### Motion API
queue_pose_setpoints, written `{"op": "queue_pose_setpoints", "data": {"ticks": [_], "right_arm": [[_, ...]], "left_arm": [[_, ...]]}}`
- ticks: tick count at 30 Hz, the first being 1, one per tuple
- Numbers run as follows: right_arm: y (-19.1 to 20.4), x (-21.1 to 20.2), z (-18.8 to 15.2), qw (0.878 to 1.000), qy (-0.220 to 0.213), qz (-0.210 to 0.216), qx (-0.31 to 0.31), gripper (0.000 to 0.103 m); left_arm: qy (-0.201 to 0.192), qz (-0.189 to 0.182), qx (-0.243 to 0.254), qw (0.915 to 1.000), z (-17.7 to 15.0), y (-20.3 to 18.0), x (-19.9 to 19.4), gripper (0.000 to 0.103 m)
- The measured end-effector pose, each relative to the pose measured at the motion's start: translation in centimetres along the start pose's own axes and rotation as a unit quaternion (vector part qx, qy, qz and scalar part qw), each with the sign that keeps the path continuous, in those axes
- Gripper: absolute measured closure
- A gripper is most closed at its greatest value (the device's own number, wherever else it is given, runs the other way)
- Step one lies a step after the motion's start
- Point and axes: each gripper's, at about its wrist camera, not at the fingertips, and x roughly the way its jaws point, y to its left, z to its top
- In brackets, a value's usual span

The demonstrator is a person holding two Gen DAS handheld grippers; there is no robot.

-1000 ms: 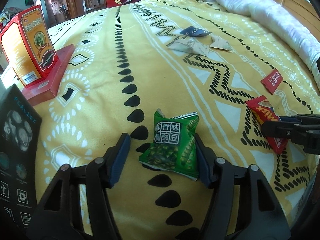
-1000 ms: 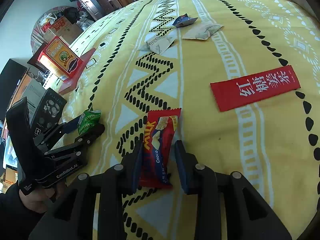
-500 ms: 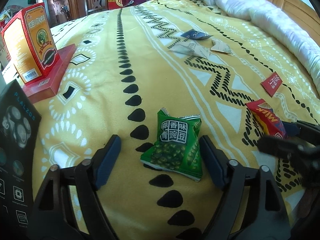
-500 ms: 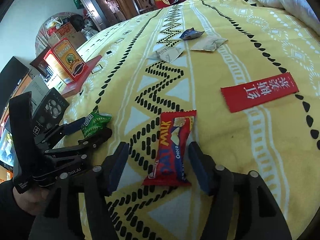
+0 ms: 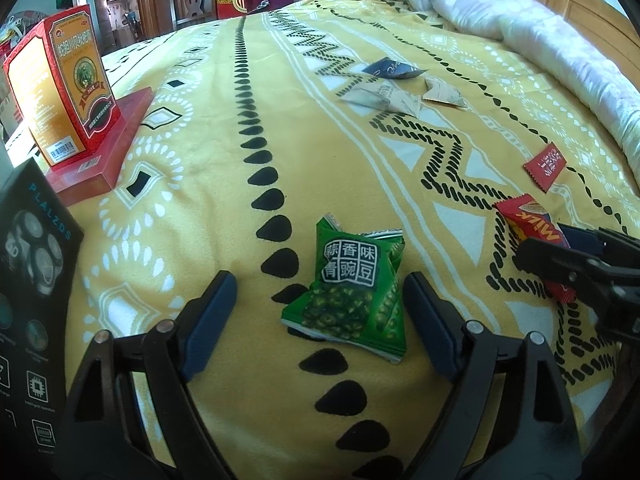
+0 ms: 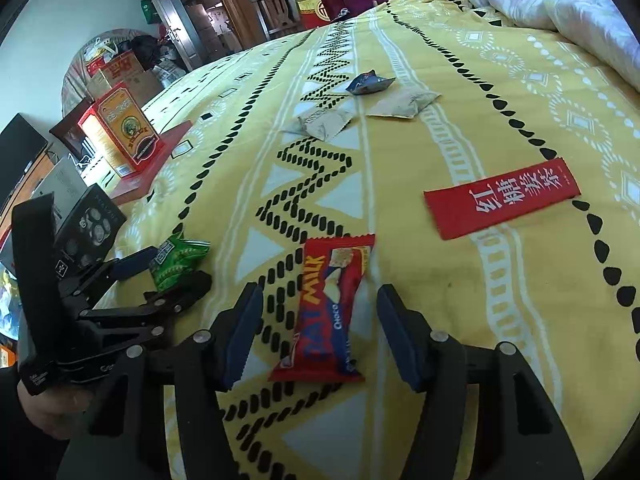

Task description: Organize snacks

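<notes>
The left gripper is opening wide, letting go of the green pea packet now lying loose on the yellow blanket. The right gripper, having released the red milk bar, is closing again without touching it.

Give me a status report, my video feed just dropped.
Left gripper opening, green pea packet lying loose between its pads. Right gripper closing, pads not yet on the red milk bar. Nothing blocking either snack.
</notes>
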Motion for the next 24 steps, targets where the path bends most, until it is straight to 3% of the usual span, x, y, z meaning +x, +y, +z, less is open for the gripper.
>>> {"op": "queue_pose_setpoints", "data": {"ticks": [2,3,5,7,10,14,20,24], "right_arm": [[-0.1,-0.1,0.2,1.000,-0.001,0.003,0.001,0.057],[-0.2,-0.3,0.2,1.000,0.001,0.004,0.002,0.073],[-0.4,-0.6,0.2,1.000,0.004,0.010,0.004,0.073],[-0.2,-1.2,0.2,1.000,0.004,0.017,0.001,0.075],[0.6,-2.8,0.6,1.000,-0.011,0.020,-0.008,0.078],[2.9,-5.7,2.6,0.998,-0.045,0.030,-0.029,0.078],[9.0,-9.9,6.9,0.990,-0.101,0.070,-0.074,0.078],[14.7,-11.7,10.2,0.979,-0.123,0.127,-0.102,0.078]], "left_arm": [[0.002,0.002,0.001,1.0000,0.0,-0.1,0.0,0.017],[0.005,0.003,0.004,1.0000,0.0,-0.2,0.0,0.018],[0.012,-0.002,0.004,0.9999,0.2,-0.2,-0.2,0.030],[0.018,-0.009,-0.002,0.9998,0.4,-0.1,-0.6,0.053],[0.024,-0.023,-0.024,0.9991,0.9,0.5,-2.0,0.053],[-0.015,-0.017,-0.029,0.9993,2.4,1.4,-6.3,0.053],[-0.080,0.022,-0.074,0.9938,4.7,6.5,-14.6,0.053],[-0.135,0.085,-0.116,0.9804,5.2,12.2,-21.1,0.053]]}}
